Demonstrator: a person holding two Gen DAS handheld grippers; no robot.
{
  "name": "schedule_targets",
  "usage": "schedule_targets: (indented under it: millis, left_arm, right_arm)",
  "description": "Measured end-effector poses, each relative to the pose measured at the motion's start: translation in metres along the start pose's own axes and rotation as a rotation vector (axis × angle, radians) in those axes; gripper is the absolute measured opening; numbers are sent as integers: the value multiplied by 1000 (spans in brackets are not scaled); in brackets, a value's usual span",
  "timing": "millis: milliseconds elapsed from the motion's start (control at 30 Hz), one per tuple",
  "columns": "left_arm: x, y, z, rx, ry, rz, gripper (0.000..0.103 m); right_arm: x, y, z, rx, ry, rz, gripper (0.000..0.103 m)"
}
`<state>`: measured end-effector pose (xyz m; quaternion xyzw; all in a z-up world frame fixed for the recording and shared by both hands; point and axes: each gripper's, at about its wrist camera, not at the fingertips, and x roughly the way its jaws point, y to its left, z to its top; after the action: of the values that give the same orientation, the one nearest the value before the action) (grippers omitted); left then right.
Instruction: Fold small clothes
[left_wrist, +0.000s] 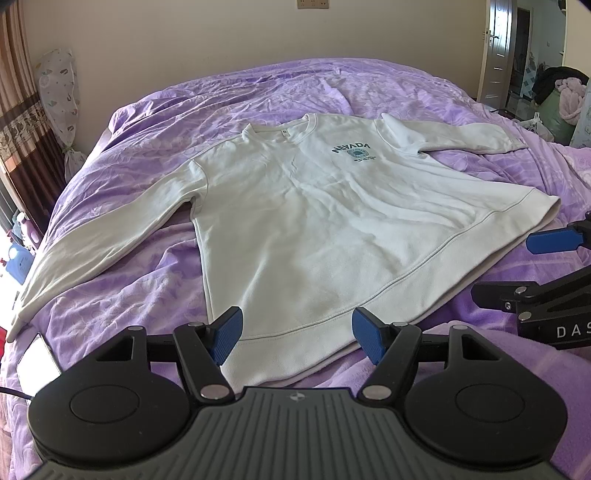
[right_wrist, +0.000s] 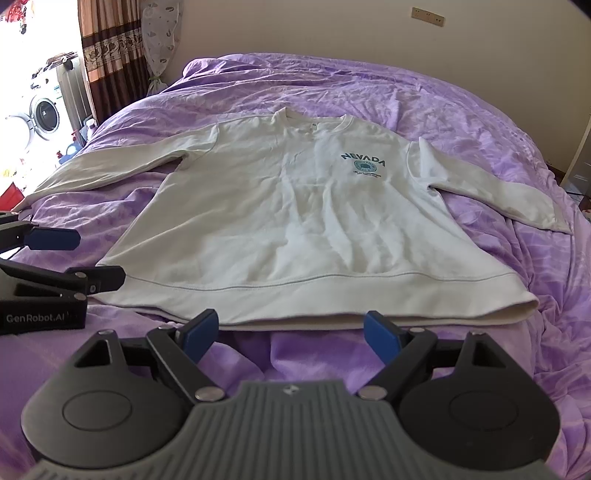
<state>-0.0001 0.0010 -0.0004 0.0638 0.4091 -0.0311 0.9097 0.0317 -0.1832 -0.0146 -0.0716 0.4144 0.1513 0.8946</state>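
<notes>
So the purple bedspread (left_wrist: 369, 88) fills pretty much everything, wrinkled all over, running from 6 o'clock up to the cream wall at 12. Spread flat on it, front side up, is the white sweatshirt (left_wrist: 314, 221), dead center in both views, collar toward 12 and the ribbed hem (right_wrist: 295, 299) toward 6. Both sleeves are stretched out: in the left wrist view one sleeve (left_wrist: 99, 236) trails off to 8 o'clock and the other (left_wrist: 454, 136) heads to 2. The teal NEVADA print (right_wrist: 364, 162) sits on the chest, a bit toward 1 o'clock from the middle. Brown patterned curtains (right_wrist: 110, 48) hang at 11 in the right wrist view, with a washing machine (right_wrist: 44, 114) at 9–10 by the bright window. The left gripper (left_wrist: 297, 336) is spread wide, nothing between its blue pads, hovering right over the hem's lower-left corner at 6. The right gripper (right_wrist: 290, 332) is also spread wide and holding nothing, just short of the hem edge at 6. A wall socket (right_wrist: 427, 15) sits up at 1.
</notes>
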Motion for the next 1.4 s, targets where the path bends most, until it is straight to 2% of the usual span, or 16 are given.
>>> schedule_targets:
  millis: [1400]
  left_arm:
    - [0,0,0,0,-1,0,80]
  right_arm:
    - [3,3,-3,-5,8,1,82]
